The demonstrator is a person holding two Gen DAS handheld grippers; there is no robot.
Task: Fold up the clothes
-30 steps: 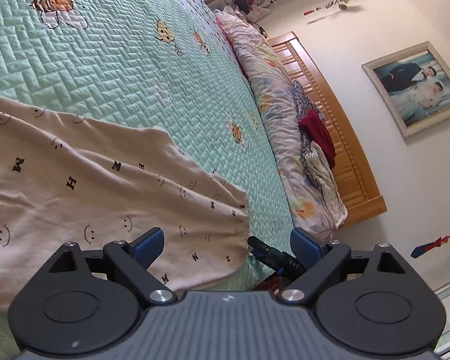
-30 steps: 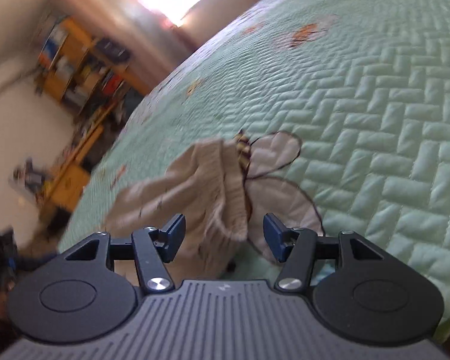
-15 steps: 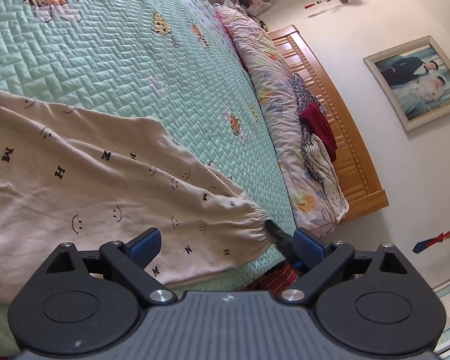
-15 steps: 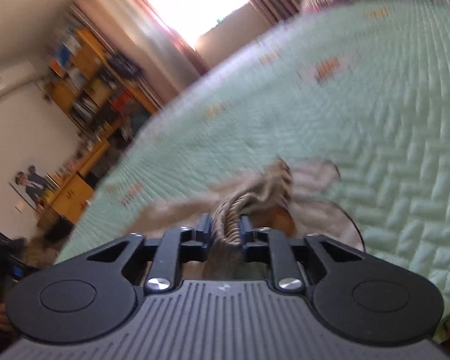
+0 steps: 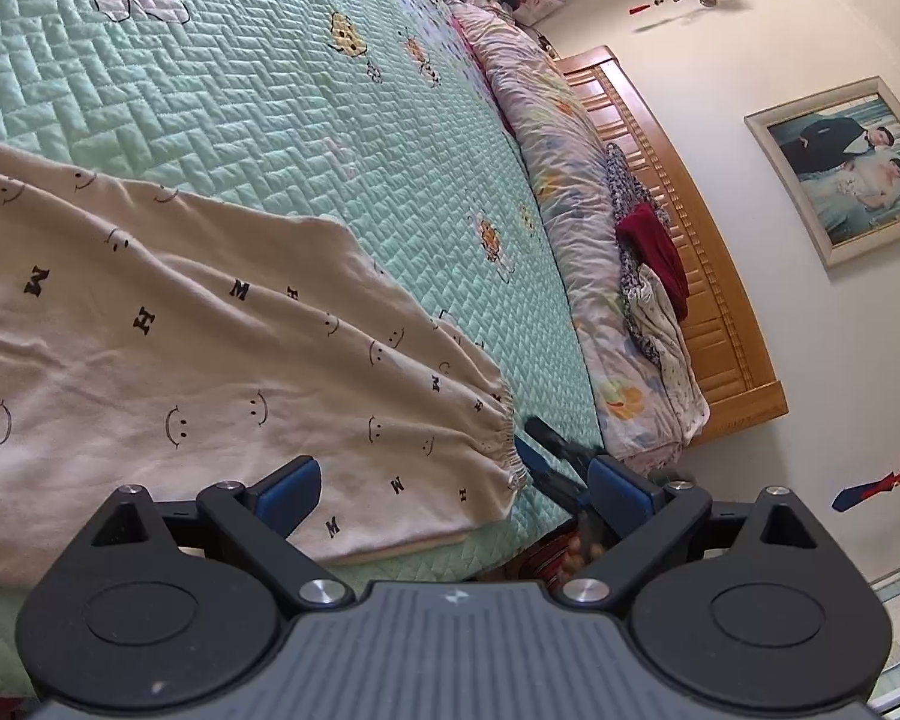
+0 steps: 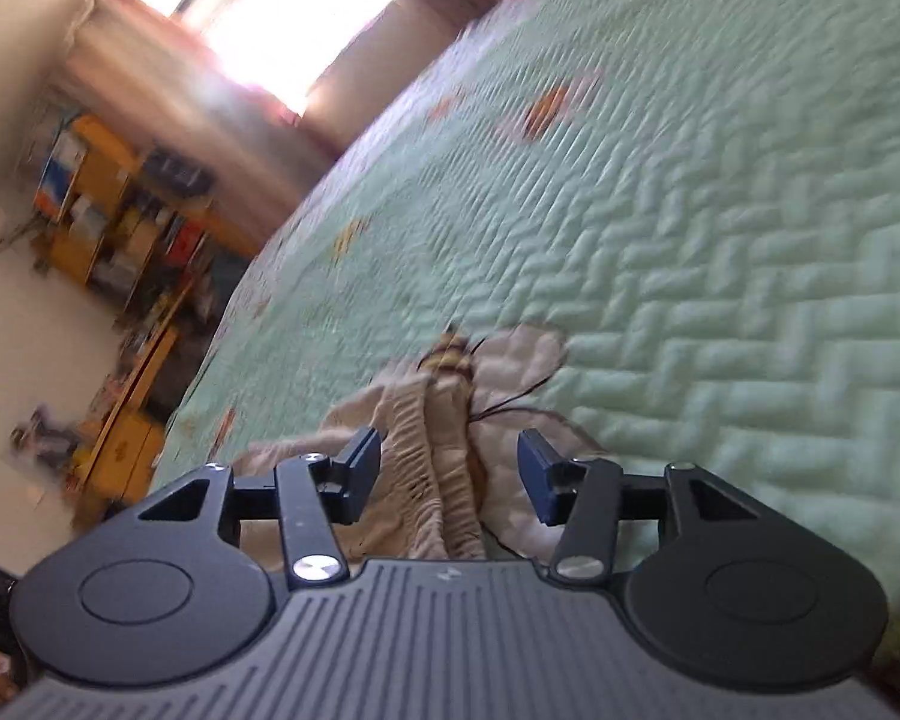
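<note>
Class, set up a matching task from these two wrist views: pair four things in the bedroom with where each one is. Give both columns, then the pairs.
Things:
1. beige smiley-print garment
2. dark red cloth
3. framed photograph
4. ribbed beige cuff

Places:
A. hanging on the wall
B. between the right gripper's opening jaws
C. spread on the green quilt
D. by the wooden headboard

Pairs: 1-C, 2-D, 3-A, 4-B

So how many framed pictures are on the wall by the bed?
1. The framed picture hangs on the wall to the right of the wooden headboard. The right camera's view is too blurred to tell whether the wall there holds any more.
</note>
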